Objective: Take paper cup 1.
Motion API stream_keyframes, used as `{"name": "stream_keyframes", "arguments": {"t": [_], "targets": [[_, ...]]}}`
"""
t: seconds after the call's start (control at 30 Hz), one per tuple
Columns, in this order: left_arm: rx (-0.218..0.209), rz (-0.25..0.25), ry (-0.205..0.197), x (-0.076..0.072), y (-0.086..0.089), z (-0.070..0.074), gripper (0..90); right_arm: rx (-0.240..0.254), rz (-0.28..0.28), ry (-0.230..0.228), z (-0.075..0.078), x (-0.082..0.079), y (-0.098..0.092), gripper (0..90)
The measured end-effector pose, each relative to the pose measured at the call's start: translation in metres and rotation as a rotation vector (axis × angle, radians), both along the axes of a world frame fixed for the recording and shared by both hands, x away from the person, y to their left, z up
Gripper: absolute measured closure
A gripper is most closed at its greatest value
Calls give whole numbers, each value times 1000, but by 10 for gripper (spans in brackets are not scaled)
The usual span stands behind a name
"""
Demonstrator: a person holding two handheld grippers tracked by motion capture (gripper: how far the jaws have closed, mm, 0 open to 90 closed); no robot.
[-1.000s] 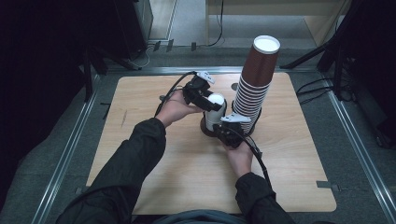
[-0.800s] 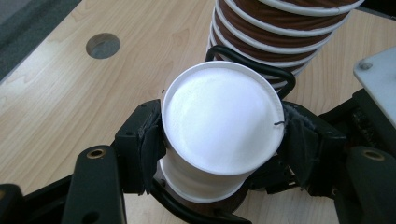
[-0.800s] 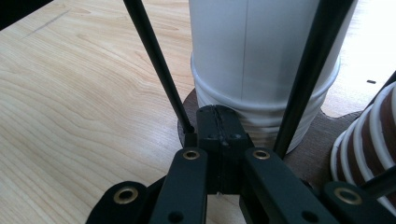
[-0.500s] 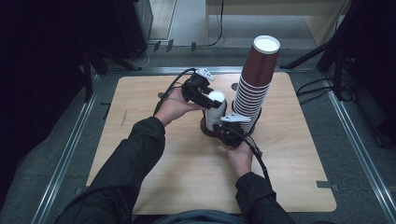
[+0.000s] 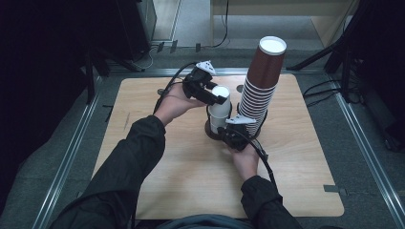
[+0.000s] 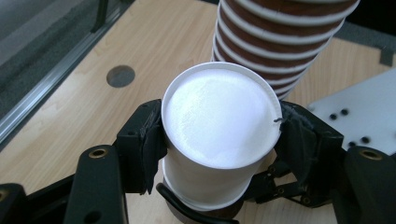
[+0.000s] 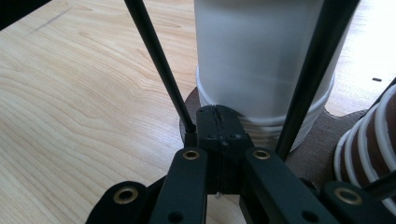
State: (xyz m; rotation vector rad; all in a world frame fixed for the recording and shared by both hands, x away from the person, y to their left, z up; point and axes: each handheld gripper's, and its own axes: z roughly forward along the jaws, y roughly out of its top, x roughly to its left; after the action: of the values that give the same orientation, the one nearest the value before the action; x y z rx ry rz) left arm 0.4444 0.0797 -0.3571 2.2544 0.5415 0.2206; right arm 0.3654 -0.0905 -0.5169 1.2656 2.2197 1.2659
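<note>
A white paper cup [image 5: 220, 101] [image 6: 219, 116] stands upside down, its flat bottom toward the left gripper view's camera. My left gripper [image 5: 218, 98] [image 6: 219, 140] is shut on it, one pad on each side just under the bottom rim. Beneath it, more nested white cups [image 7: 261, 60] sit on a flat brown base [image 5: 210, 130] [image 7: 317, 158]. My right gripper [image 5: 234, 134] [image 7: 217, 122] is shut, with its tips together at the near edge of that base. Whether they pinch it I cannot tell. A tall leaning stack of brown cups [image 5: 261, 86] [image 6: 280, 37] [image 7: 369, 144] rises just right of the white ones.
Everything rests on a light wooden tabletop [image 5: 143, 124] framed by metal rails [image 5: 71, 148]. A dark round hole [image 6: 120, 75] marks the wood left of the cups. Cables [image 5: 325, 90] lie on the floor at the right. A black cable [image 7: 159, 60] crosses the right gripper view.
My left gripper has risen with the white cup between its pads, so the cup stands higher above the base. The right gripper has stayed put.
</note>
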Motion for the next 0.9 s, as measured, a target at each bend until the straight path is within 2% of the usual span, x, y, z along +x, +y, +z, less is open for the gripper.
{"name": "stream_keyframes", "arguments": {"t": [0.1,0.13,0.27,0.4,0.57,0.63,0.73,0.83,0.9], "targets": [[3,1,-14,-1,1,8,353,-4,4,2,0,0,0,893],[2,-1,-30,-4,2,15,353,-5,6,6,0,0,0,893],[1,-4,-53,-7,4,29,353,-11,12,6,0,0,0,892],[1,-7,-65,-12,5,40,353,-16,15,13,0,0,0,889],[10,-19,-62,-20,10,47,353,-29,45,17,2,-3,0,883],[11,-29,-63,-24,13,50,353,-46,61,16,5,-5,-3,883],[5,-45,-71,-32,18,56,353,-45,78,20,12,-9,-10,882],[6,-51,-70,-38,24,59,353,-45,110,22,18,-12,-16,845],[7,-51,-71,-42,28,59,353,-65,135,15,22,-14,-19,842]]}}
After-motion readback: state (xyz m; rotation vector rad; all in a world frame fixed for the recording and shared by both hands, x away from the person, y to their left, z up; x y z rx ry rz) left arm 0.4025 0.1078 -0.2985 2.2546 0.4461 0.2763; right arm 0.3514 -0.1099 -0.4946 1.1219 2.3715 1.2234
